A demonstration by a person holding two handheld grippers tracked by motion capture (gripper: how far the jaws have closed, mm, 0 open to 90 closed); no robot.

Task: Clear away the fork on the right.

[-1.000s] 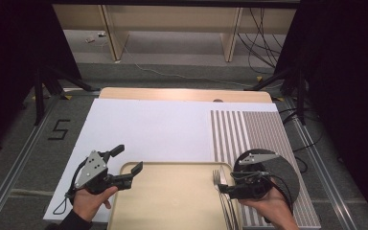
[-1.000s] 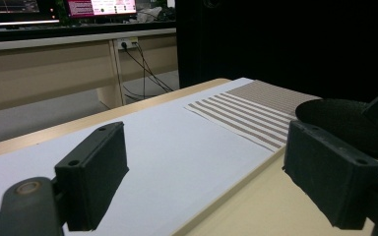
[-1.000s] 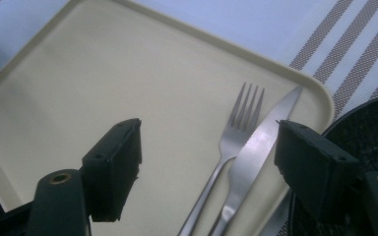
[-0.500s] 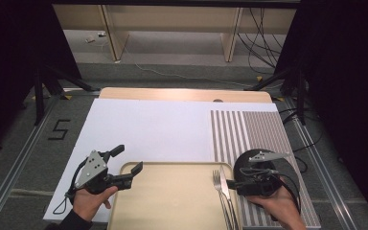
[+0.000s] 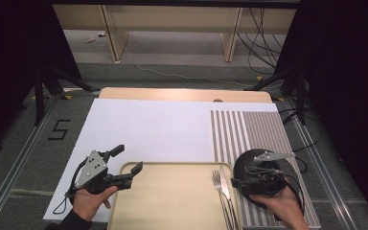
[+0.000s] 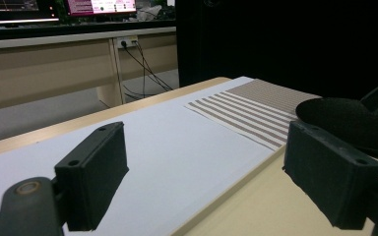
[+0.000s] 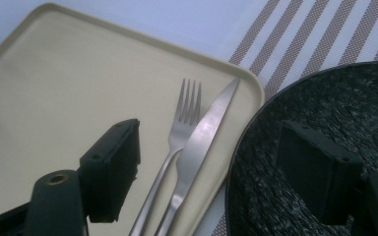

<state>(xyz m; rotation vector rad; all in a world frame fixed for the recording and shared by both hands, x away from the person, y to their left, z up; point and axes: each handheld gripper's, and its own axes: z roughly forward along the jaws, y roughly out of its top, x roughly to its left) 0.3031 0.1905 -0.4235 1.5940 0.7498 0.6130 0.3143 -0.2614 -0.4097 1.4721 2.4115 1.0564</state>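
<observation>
The fork (image 7: 179,129) and knife (image 7: 204,135) lay at the beige tray's (image 5: 172,201) right edge, beside the black plate (image 7: 320,147). We held our right tongs (image 7: 221,172) open above them, left tongs (image 5: 127,165) open astride the tray's far-left rim. Next, we judged, lower and close on one utensil.

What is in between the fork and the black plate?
The knife lies there, right beside the fork, both on the tan tray. Past the tray's rim comes the black plate. The right gripper view shows it best.
</observation>
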